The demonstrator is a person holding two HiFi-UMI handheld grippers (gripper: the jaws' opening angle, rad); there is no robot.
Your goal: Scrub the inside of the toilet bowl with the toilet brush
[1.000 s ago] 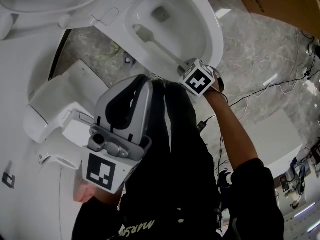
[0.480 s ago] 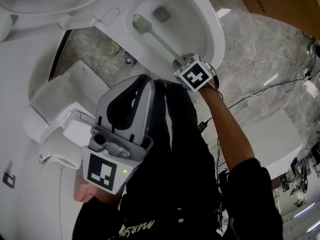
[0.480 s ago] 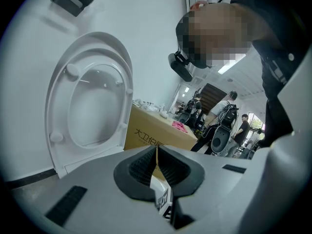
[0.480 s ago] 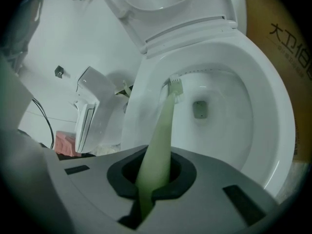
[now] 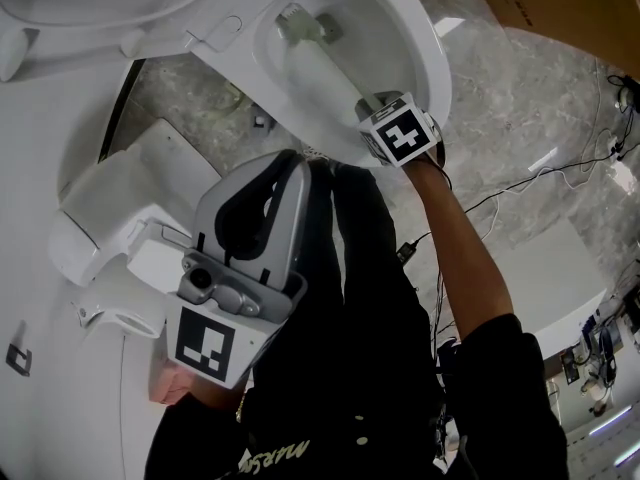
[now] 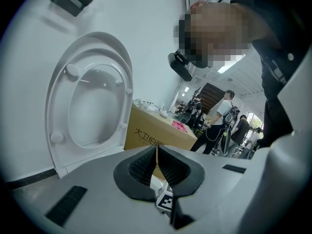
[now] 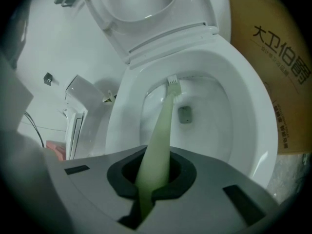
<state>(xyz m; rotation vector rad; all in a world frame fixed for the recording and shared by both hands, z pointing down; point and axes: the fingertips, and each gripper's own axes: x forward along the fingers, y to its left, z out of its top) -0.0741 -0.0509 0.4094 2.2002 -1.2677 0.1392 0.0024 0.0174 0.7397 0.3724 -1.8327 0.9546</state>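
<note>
The white toilet bowl lies open, with its seat and lid raised. A pale green toilet brush reaches into the bowl, its white bristle head against the far inner wall above the drain. My right gripper hangs at the bowl's near rim, shut on the brush handle. My left gripper is held back near the person's body, away from the bowl, its jaws shut with nothing between them.
A brown cardboard box stands right of the toilet. A white wall unit sits at left. Cables trail over the marble floor. People stand far off in the left gripper view.
The brush head has slid from the bowl's left inner wall up toward its far end. My right gripper shifted slightly right and up along the rim. The left gripper has stayed still.
</note>
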